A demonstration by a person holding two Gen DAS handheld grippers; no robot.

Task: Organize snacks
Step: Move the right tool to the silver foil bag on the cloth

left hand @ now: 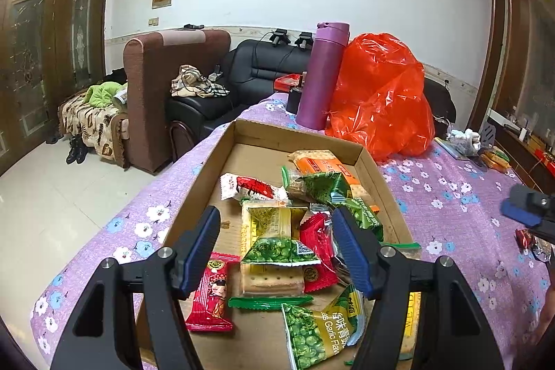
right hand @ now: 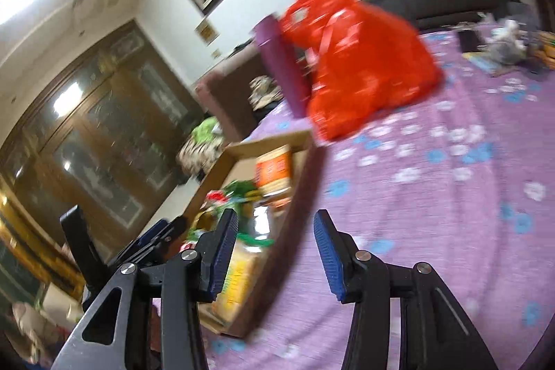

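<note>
Cardboard makes up the shallow box (left hand: 208, 169) at the centre of the left wrist view, resting on a purple flowered cloth (left hand: 451, 196) over the tabletop. Inside it lies a loose heap of snacks: an orange cracker pack (left hand: 321, 163) toward 12 o'clock, a red-and-white packet (left hand: 251, 188) at about 10 o'clock, green pea packets (left hand: 321, 188), a yellow biscuit pack (left hand: 272, 224) in the middle, a red packet (left hand: 212, 292) at 7 o'clock, and a garlic pea packet (left hand: 319, 332) at 6 o'clock. The left gripper (left hand: 277, 252) hovers over the heap with its jaws apart and nothing pinched between them. Beyond the box, at 1 o'clock, stand a purple bottle (left hand: 321, 75) and a red plastic bag (left hand: 381, 99), touching each other. At 3 o'clock, on the picture's edge, part of the right gripper (left hand: 527, 208) shows above a small red wrapped sweet (left hand: 523, 237) on the cloth. The right wrist view is tilted and blurred. Its gripper (right hand: 274, 252) is open and empty, over the box's right wall (right hand: 295, 214). The box sits at 8 o'clock of centre, its snacks smeared into orange, green and yellow. This view alone shows the left gripper (right hand: 152, 238) from outside, at 8 o'clock; the individual packets read only in the left view.
</note>
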